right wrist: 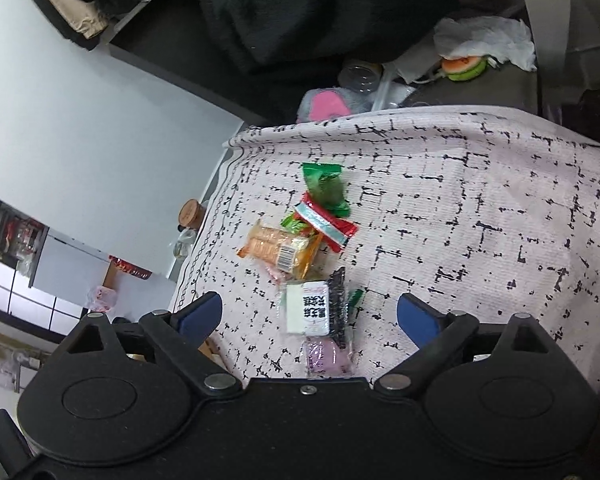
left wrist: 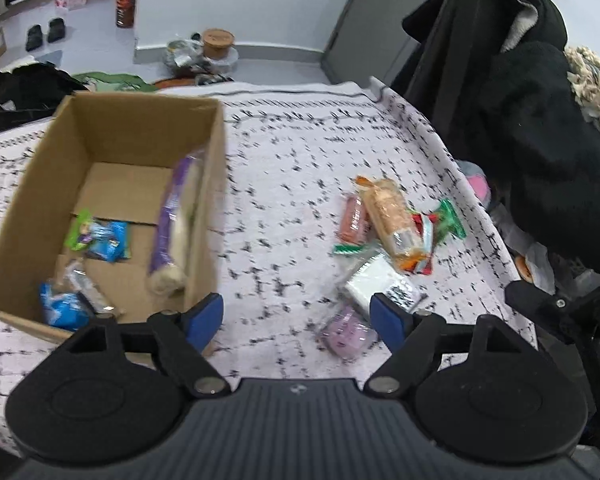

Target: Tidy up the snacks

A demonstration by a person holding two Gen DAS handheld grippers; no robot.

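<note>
Both tongs, left tongs (left wrist: 296,316) and right tongs (right wrist: 308,316), gape empty. Recommend lowering the right squarely over the white packet (right wrist: 308,308) near the tabletop's (right wrist: 480,184) corner, avoiding the purple snack (right wrist: 326,356).

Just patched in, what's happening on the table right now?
Snacks are being sorted into a cardboard box. Several packets already lie inside it, including a long purple one. A pile of loose snacks remains on the patterned cloth beside the box. Both tongs are open and empty: the left tongs hover between box and pile, and the right tongs hang over the white packet and the purple one.
</note>
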